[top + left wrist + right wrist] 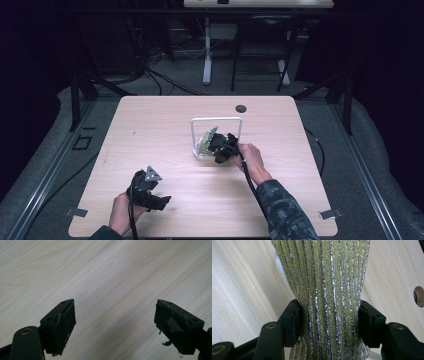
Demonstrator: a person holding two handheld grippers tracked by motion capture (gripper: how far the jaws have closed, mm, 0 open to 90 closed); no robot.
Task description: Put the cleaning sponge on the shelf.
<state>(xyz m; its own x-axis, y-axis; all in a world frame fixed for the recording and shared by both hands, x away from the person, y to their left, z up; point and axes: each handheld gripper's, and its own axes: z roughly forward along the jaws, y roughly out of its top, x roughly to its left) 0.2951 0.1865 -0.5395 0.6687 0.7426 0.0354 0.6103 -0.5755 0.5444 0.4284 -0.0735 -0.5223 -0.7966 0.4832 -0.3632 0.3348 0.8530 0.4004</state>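
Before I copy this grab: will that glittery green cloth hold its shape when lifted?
Probably not. The cloth bunches into folds between the right gripper, so it looks floppy. Its ribbed knit should grip rather than slip. It seems light, though it may snag the white frame.

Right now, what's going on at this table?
A person is working with a handheld gripper in each hand at a wooden table. The right gripper has its jaws pressed on a glittery yellow-green cloth, beside a white wire stand in the middle of the table. The left gripper hovers over bare wood near the person's edge, its jaws apart with nothing between them.
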